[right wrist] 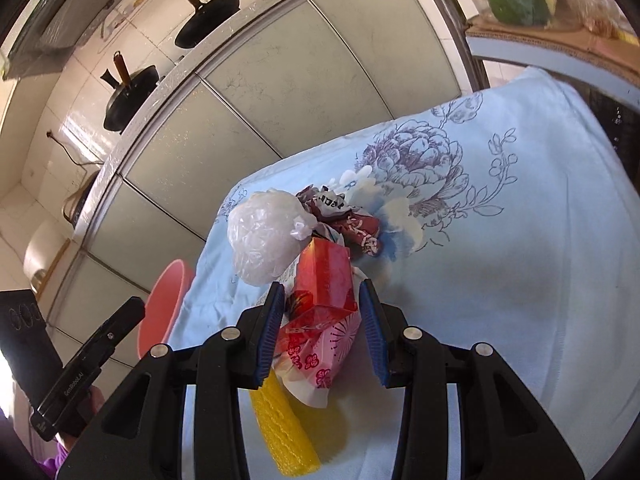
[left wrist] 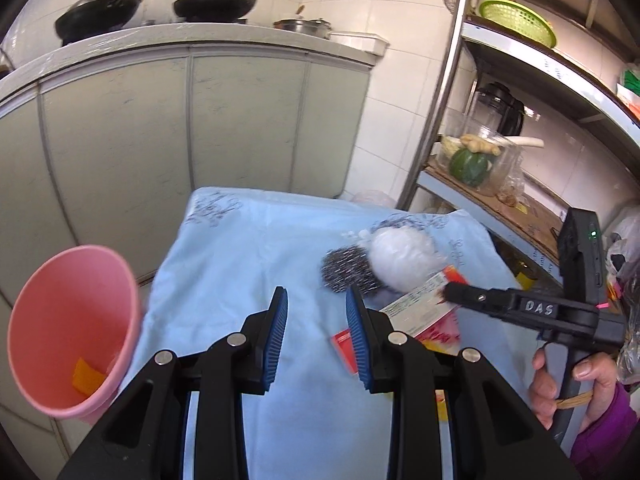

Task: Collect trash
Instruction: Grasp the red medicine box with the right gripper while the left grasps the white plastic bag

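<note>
Right gripper (right wrist: 322, 300) spread wide around red box (right wrist: 326, 280); white bag (right wrist: 264, 236) crowds left.

Left claw (left wrist: 316, 334): both blue-padded fingers spread apart, nothing between them, pointing forward and slightly downward. Right claw (right wrist: 323, 330): fingers likewise parted, gripping nothing. In the left wrist view, the person's right hand (left wrist: 568, 388) wraps the right claw's handle from below.

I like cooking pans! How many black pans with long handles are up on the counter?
2. One black pan sits at the counter's left end; the other sits just right of it. More may be hidden out of view.
</note>
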`<state>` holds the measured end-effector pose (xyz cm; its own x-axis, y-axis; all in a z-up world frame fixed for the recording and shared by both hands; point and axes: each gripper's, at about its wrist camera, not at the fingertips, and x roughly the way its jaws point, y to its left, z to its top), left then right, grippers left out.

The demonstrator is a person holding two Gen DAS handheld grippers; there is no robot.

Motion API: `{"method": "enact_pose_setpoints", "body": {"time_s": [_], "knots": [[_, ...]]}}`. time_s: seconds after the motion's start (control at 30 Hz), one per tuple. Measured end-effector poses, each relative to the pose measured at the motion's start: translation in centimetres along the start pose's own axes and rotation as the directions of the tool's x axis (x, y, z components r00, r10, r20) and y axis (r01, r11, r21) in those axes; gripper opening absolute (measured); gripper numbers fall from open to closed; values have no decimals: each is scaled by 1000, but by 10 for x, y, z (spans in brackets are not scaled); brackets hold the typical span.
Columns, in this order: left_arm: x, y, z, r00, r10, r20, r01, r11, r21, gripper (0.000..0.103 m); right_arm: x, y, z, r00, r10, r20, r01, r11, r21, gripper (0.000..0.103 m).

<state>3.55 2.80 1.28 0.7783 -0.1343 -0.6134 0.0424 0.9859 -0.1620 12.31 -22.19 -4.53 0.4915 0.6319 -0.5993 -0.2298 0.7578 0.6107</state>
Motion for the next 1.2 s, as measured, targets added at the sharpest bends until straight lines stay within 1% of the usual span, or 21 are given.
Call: {"method": "enact_pose_setpoints", "body": {"time_s": [0.07,0.13,0.23,0.3,0.4,0.5,0.57,0.7,0.73,0.77,0.8,0.87,0.9,1.0,1.2], "knots": [[11,-10,7,999,-37,-15,37,999,5,29,2,-3,0,1000,24,0,-24,1000,18,39],[22,-19,12,997,-68,-32,68,998,0,29,2,-6,-1,999,47,13,-47,999,27,35],[40,-28,19,992,-111,-65,109,994,-28,31,-2,-10,-2,997,78,30,-79,996,39,33],[50,-33,21,988,-131,-83,127,991,-52,42,-5,-12,-4,995,96,41,-97,994,44,31],[64,-39,25,980,-170,-104,161,983,-91,44,-12,-13,-5,993,106,59,-108,993,39,30],[77,-49,28,979,-165,-121,155,984,-90,46,-18,-13,-5,992,106,71,-108,994,30,29],[86,-55,28,976,-164,-146,152,984,-91,46,-21,-13,-6,992,100,77,-102,995,24,29],[99,-62,24,983,-100,-157,91,994,-63,46,-26,-14,-9,992,95,88,-97,995,24,29],[100,-62,23,984,-91,-153,83,995,-58,45,-27,-14,-9,992,92,92,-95,995,23,29],[100,-61,22,984,-91,-153,84,995,-54,39,-29,-14,-9,991,90,94,-93,995,22,29],[99,-61,21,984,-95,-152,88,995,-50,30,-30,-15,-10,991,88,96,-91,996,20,29],[96,-59,19,985,-92,-143,86,995,-49,19,-33,-14,-10,991,89,103,-91,996,19,28],[93,-58,19,986,-93,-140,86,995,-52,16,-34,-14,-11,990,91,105,-94,995,18,27],[80,-54,18,987,-109,-118,102,993,-63,11,-39,-9,-11,989,95,115,-96,995,2,26],[41,-49,20,992,-116,-44,114,992,-48,10,-57,10,-10,982,106,153,-102,994,-39,25]]}}
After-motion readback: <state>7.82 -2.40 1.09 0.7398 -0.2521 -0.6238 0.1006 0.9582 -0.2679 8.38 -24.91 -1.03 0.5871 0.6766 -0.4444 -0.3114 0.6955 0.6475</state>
